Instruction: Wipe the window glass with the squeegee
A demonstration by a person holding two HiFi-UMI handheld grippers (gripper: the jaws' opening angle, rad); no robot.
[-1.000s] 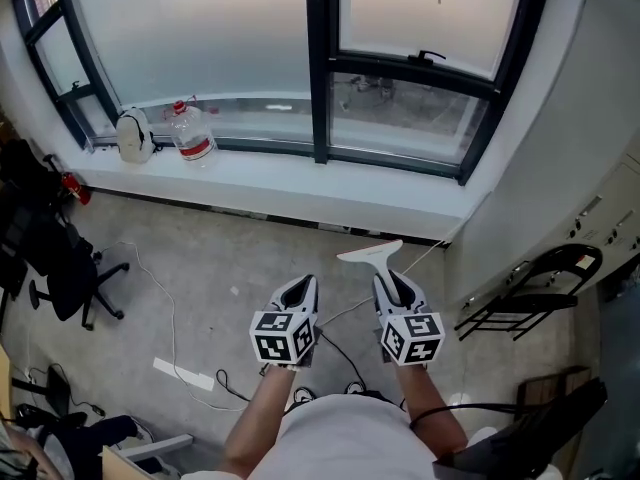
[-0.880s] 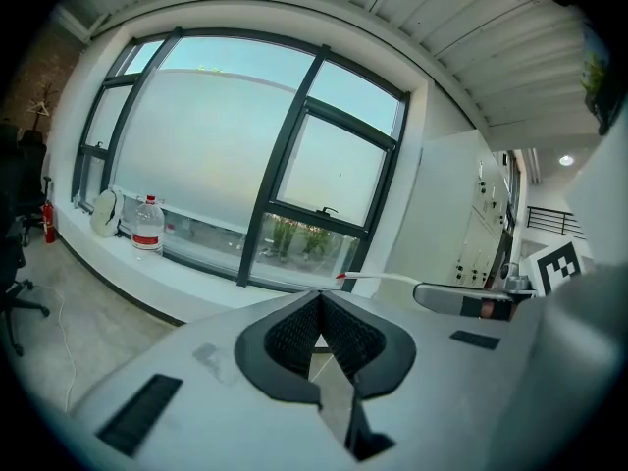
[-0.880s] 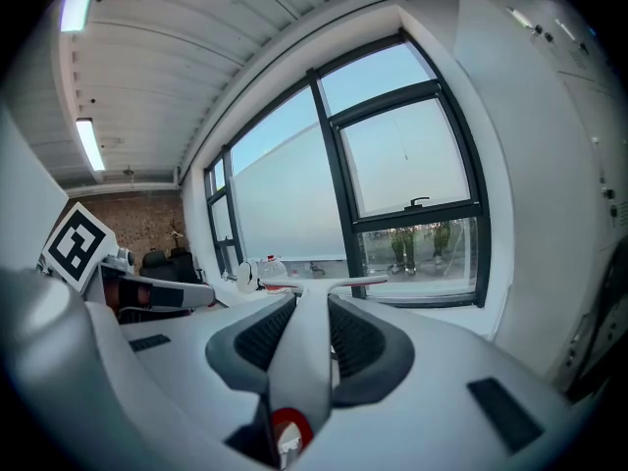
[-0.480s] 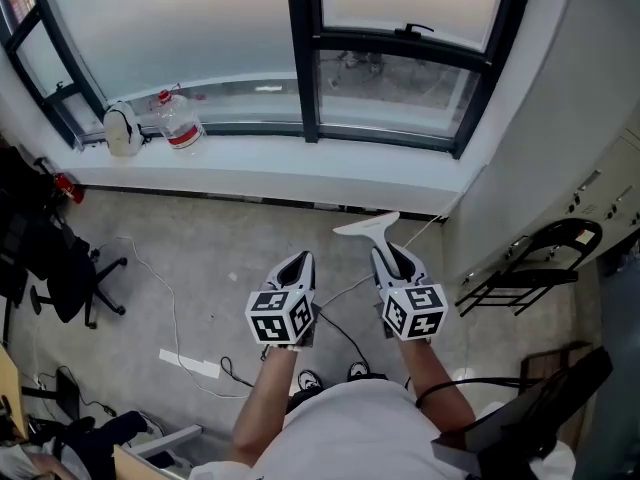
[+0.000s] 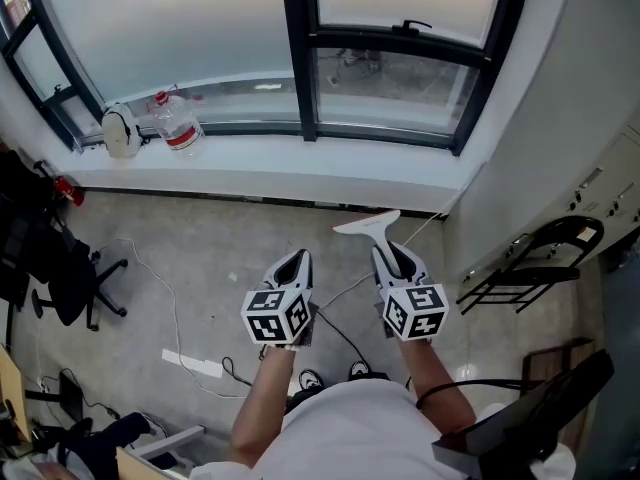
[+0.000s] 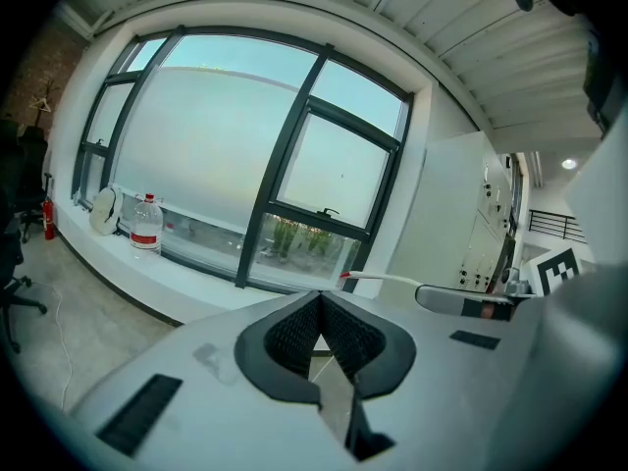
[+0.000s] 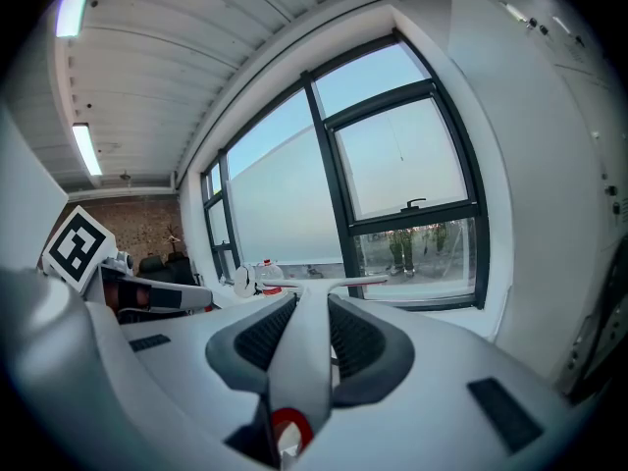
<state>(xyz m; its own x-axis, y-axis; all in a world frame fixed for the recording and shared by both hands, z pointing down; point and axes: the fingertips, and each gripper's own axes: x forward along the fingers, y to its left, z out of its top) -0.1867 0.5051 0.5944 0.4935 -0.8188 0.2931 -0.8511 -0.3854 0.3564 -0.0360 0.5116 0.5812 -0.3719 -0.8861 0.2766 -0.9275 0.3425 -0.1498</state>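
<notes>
Grey concrete floor (image 5: 200,268) fills the middle of the head view, with the window glass (image 5: 170,28) in its dark frame at 12 o'clock above a pale sill (image 5: 320,183). On the sill at 10 o'clock a clear water bottle (image 5: 177,123) with a red label stands just beside a white rounded object (image 5: 120,131). A black office chair (image 5: 60,268) sits at 9 o'clock and a black folding rack (image 5: 530,273) at 3 o'clock against the white wall.

Both grippers are held side by side over the floor, well short of the glass. The right gripper (image 5: 390,260) has its jaws closed on the handle of the white squeegee (image 5: 368,225); in the right gripper view the handle runs up between the dark pads (image 7: 353,337) and the blade lies crosswise toward 12 o'clock, in front of the window. The left gripper (image 5: 295,263) has its jaws drawn together, the pads (image 6: 289,334) meeting at the tips with nothing between them
</notes>
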